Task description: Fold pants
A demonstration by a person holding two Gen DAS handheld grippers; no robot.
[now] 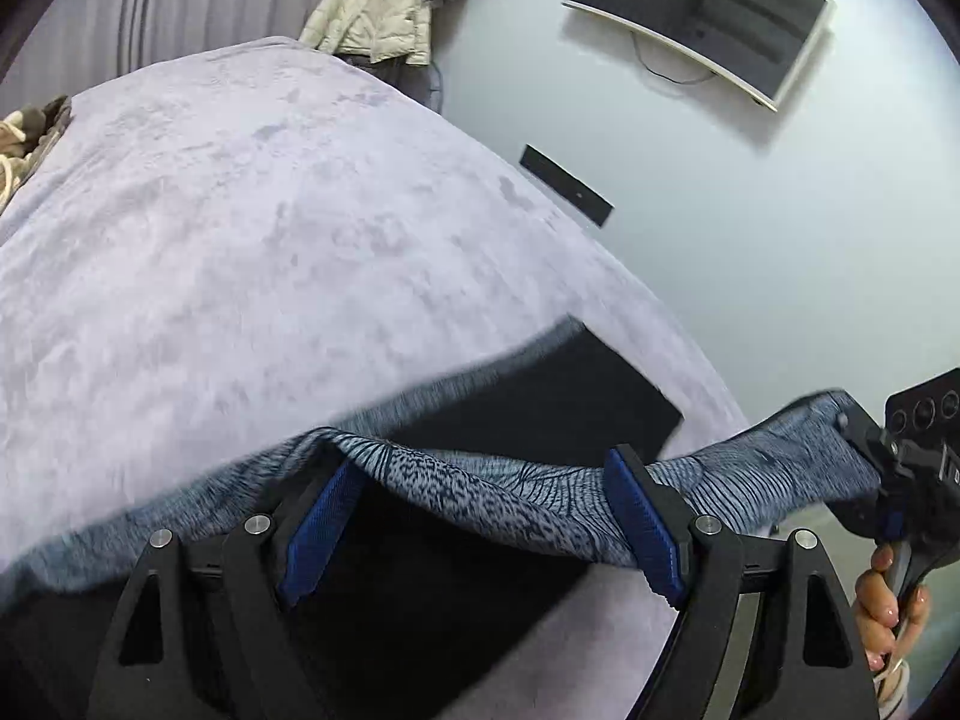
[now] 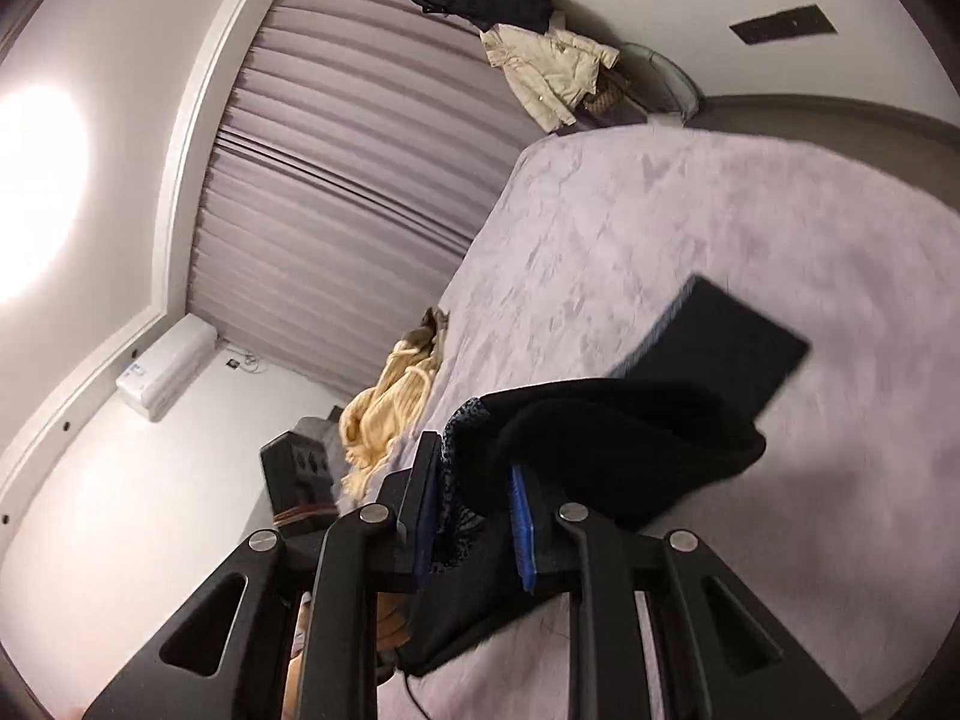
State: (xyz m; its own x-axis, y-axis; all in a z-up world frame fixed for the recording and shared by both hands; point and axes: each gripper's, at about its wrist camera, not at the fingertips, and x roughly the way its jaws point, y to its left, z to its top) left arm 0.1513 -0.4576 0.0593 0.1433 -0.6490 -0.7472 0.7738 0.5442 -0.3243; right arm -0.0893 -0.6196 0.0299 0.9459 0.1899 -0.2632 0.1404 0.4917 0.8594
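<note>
In the left wrist view the left gripper (image 1: 480, 510) stands with its blue pads (image 1: 318, 528) wide apart. The patterned waistband edge of the pants (image 1: 510, 480) is draped over the tips of both fingers and sags in the gap between them, stretched rather than pinched. The fabric runs on to the right, where the right gripper (image 1: 870, 450) has a bunch of it at its tip; a hand (image 1: 888, 606) grips that tool's handle below. The dark leg of the pants trails back over the lilac bed cover (image 1: 240, 240). Beyond the bed a cream jacket (image 1: 372, 6) hangs, and a wall screen (image 1: 708, 12) shows at top right.

In the right wrist view the right gripper (image 2: 474, 498) has its jaws drawn narrow, clamped on a gathered fold of the pants (image 2: 600, 438) (patterned lining at the left pad, black cloth bulging out ahead). One dark leg end lies flat further out on the bed cover (image 2: 720, 210). A yellow garment (image 2: 390, 402) is heaped at the bed's left edge, with pleated curtains (image 2: 336, 180) behind
</note>
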